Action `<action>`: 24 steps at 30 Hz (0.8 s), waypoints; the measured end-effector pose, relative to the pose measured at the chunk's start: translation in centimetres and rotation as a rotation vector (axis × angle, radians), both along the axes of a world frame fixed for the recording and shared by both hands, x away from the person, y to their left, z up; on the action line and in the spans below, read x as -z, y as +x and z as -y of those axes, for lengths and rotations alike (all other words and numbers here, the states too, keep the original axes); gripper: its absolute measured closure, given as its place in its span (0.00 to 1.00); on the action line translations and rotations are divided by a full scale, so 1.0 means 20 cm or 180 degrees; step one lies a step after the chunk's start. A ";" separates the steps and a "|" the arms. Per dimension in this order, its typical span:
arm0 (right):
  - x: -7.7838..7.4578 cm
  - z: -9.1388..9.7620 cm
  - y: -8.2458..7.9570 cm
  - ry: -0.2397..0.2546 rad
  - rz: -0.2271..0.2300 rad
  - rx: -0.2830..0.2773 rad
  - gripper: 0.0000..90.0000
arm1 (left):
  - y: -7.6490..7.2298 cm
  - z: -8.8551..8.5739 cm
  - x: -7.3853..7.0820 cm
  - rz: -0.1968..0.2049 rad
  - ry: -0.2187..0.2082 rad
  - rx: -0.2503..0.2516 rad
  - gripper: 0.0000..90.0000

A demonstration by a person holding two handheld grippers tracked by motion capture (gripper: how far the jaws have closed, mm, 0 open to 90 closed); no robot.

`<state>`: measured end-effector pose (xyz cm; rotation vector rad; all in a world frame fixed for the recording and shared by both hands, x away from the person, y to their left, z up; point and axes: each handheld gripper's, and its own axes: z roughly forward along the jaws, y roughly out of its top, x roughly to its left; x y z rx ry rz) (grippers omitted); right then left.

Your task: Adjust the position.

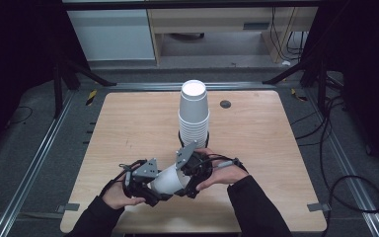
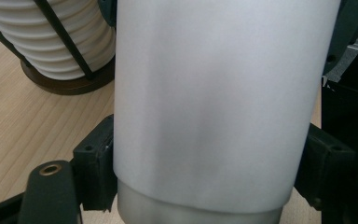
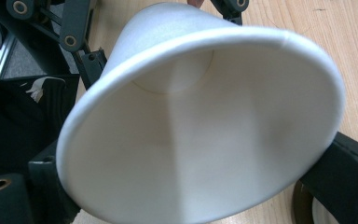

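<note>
Near the bench's [image 1: 256,148] front edge, my left gripper [image 1: 150,190] pinches the white paper cup [image 1: 170,180] at its narrow end, jaws on both sides. Right gripper [image 1: 190,180] clamps its rim. The cup stack [image 1: 194,116] stands just beyond.

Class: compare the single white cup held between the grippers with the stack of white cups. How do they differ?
The held cup is one cup lying tilted on its side, lifted off the table; the stack of cups is many nested cups standing upright in a dark holder. The left gripper clamps the held cup; the stack is untouched. Both are plain white.
</note>
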<state>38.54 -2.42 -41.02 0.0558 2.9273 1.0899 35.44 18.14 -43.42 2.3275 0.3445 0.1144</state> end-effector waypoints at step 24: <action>-0.07 0.35 -0.05 0.0957 0.0093 0.0787 0.05 | 0.05 -0.09 -0.03 0.0035 -0.0362 -0.0364 0.24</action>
